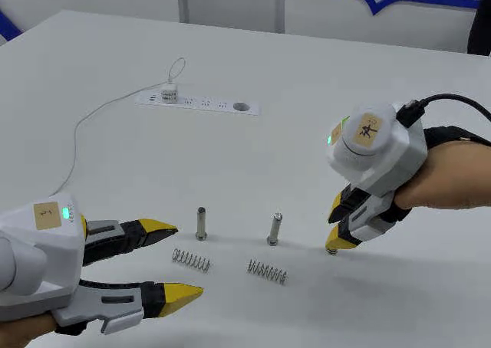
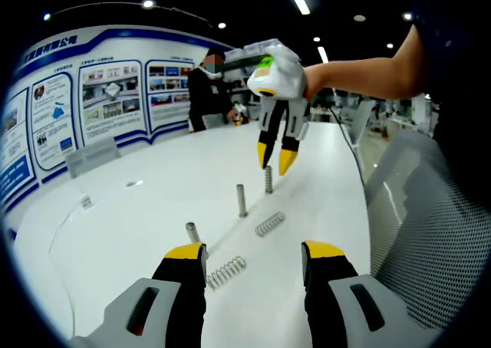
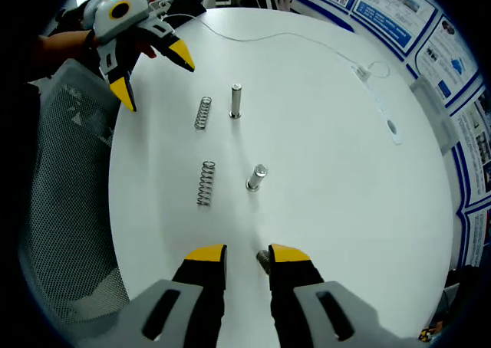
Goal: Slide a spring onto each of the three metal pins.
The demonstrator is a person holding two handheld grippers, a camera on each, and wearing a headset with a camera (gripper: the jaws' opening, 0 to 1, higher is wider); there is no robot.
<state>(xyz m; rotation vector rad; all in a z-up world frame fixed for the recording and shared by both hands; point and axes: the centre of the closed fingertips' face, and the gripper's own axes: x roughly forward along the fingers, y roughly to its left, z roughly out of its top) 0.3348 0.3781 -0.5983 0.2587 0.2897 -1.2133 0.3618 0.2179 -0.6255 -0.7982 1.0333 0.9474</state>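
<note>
Nearest to me, the yellow-tipped left tongs hang over the table's near left corner, spread wide with nothing between them. Beneath them runs a smooth white table, mostly bare. A grey chair back stands at its far edge. Blue-trimmed display boards line the wall, under ceiling lights, and a person stands at the table's far end. A long white power strip lies well behind the work, and a thin white cable curves from it toward me. A grey mesh chair sits beside the table's near edge.

Three short metal pins stand upright in a row: the left pin, the middle pin and the right pin. The left spring and the right spring, both loose steel coils, lie flat just in front of the first two pins. The right tongs point down with only a narrow gap, and the right pin's top sits in that gap. I cannot tell whether they touch it
</note>
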